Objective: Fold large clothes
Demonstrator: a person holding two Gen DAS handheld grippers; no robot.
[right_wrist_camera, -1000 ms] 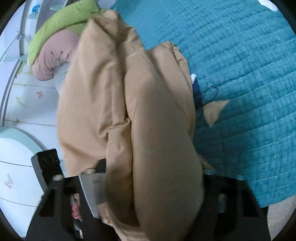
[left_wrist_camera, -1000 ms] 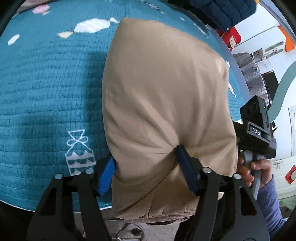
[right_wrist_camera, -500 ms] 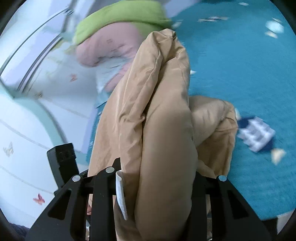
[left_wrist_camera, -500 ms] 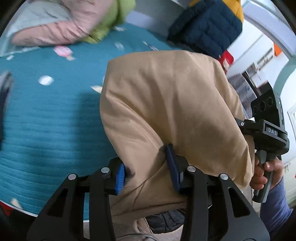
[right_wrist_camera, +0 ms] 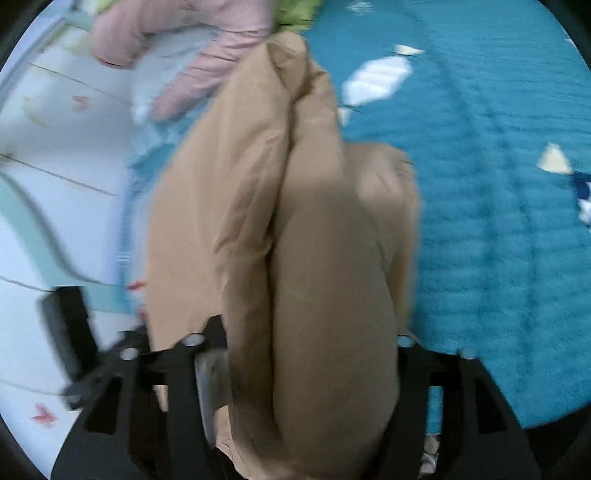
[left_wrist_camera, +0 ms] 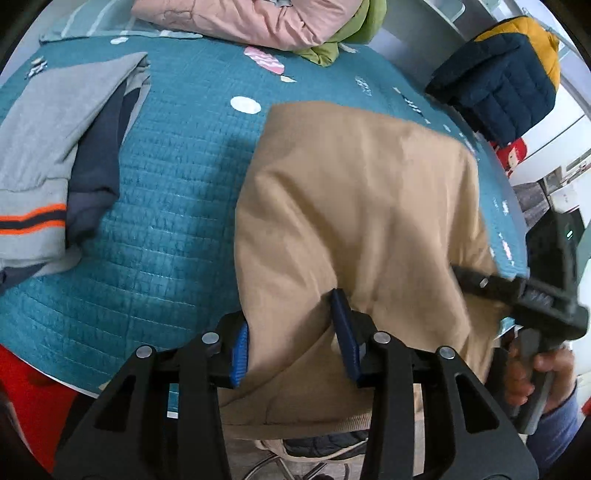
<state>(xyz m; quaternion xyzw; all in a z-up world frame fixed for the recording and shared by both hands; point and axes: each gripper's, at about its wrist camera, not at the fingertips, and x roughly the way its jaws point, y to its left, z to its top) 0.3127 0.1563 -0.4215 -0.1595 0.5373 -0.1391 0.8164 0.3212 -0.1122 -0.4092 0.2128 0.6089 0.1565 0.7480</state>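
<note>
I have the tan padded jacket pinched in both claws. My left claw is clamped on a thick fold near the jacket's ribbed hem, its blue pads pressed into the fabric on either side. From there the jacket spreads forward and lies draped over the near edge of the teal quilted bedspread, with the hem hanging off the edge toward me.

In the left wrist view my right claw shows at the far right, gripped by my right hand, its fingers reaching into the jacket's side. In the right wrist view, which is blurred, the jacket bulges up in bunched rolls between the fingers of the right claw and fills the gap, so that claw is closed on the fabric too.

On the bedspread to my left lies a grey garment with an orange and dark stripe at its cuff, over something navy. At the far edge sits a pink puffy jacket with a green garment beside it. A navy and yellow quilted jacket is at the upper right, beyond the bed.
</note>
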